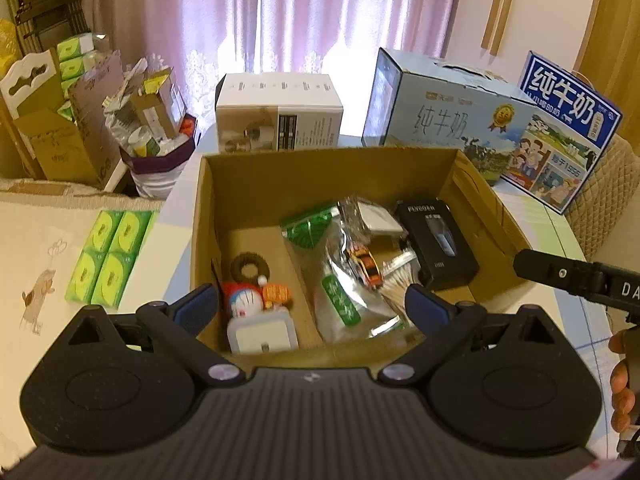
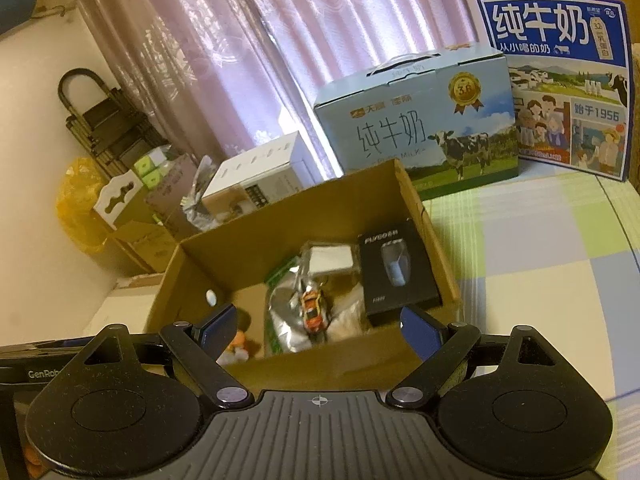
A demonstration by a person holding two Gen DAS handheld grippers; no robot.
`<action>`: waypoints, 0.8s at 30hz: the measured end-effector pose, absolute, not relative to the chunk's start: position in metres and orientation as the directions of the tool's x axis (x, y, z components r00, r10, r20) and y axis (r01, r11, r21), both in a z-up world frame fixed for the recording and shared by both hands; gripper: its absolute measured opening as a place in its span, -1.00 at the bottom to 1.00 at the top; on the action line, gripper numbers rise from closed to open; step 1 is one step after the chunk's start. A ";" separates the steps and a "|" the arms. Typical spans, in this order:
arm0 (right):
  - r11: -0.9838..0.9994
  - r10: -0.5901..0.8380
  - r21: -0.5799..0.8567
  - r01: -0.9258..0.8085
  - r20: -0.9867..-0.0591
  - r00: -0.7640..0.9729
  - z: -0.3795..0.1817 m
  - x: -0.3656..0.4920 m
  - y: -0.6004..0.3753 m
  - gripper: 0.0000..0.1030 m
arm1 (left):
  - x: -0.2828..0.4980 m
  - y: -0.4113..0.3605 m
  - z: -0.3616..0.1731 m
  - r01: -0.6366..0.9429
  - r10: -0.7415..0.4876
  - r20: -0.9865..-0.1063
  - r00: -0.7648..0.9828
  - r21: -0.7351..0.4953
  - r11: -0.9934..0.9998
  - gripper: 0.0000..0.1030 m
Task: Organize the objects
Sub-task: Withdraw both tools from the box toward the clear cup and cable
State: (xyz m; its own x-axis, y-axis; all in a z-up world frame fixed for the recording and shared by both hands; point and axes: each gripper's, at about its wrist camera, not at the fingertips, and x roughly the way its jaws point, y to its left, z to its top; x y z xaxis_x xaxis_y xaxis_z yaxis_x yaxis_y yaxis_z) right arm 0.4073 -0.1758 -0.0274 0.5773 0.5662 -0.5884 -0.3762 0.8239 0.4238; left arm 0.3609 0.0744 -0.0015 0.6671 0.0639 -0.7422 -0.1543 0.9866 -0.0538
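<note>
Both grippers hovering spread and empty over box.
I'm holding left gripper and right gripper above box; toy car is lying inside mid-box, nose toward me.

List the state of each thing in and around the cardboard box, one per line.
cardboard box: open-topped, holding items
black shaver box: lying flat inside, at the right wall
toy car: resting on the foil pouch
foil pouch: lying flat inside
Doraemon figure: lying inside, near left corner
light blue milk carton: upright, closed, behind the box
left gripper: open, empty
right gripper: open, empty
</note>
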 end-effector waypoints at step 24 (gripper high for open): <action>0.841 0.537 0.377 -0.387 -0.668 0.516 -0.050 0.332 -0.197 0.66 | 0.288 0.045 -0.022 -0.160 0.048 -0.799 0.600 -0.061 0.985 0.91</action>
